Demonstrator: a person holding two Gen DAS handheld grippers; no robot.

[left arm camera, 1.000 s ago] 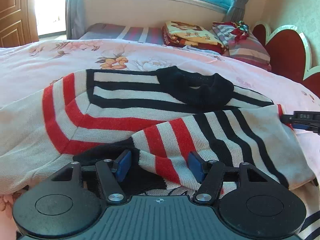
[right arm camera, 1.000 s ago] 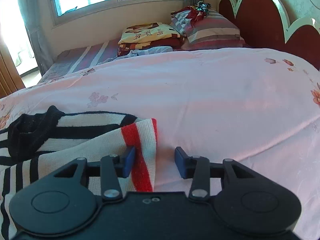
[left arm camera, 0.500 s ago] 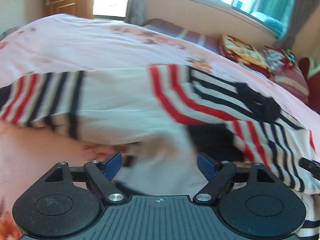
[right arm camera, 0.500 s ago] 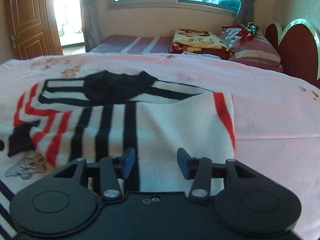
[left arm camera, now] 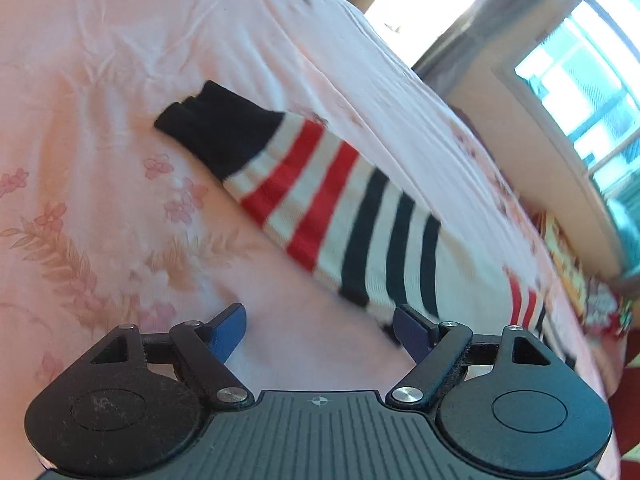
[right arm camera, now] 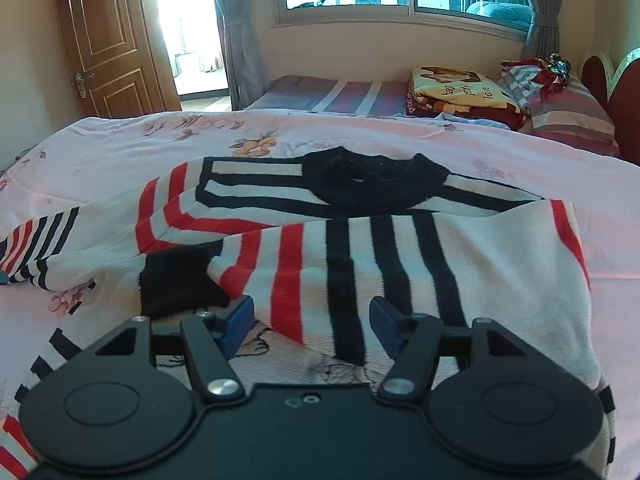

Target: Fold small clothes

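A white knitted sweater (right arm camera: 500, 264) with red and black stripes and a black collar (right arm camera: 372, 184) lies flat on the pink flowered bedspread (right arm camera: 120, 140). One sleeve is folded across its body, black cuff (right arm camera: 176, 280) near the left. The other sleeve (left arm camera: 332, 216) stretches out over the bedspread and ends in a black cuff (left arm camera: 212, 128). My left gripper (left arm camera: 318, 316) hovers open near that sleeve's lower edge, gripping nothing. My right gripper (right arm camera: 311, 314) hangs above the folded sleeve; its jaws are opening and the pads press on nothing.
Striped pillows (right arm camera: 568, 116) and a folded patterned blanket (right arm camera: 452, 92) lie at the far right by a red headboard (right arm camera: 616, 92). A striped mattress (right arm camera: 332, 94) sits under the window. A wooden door (right arm camera: 108, 40) stands at the back left.
My left gripper let go of the folded sleeve, swung left to the outstretched sleeve, rolled and opened wider. My right gripper moved from the sweater's right edge to over its body and opened.
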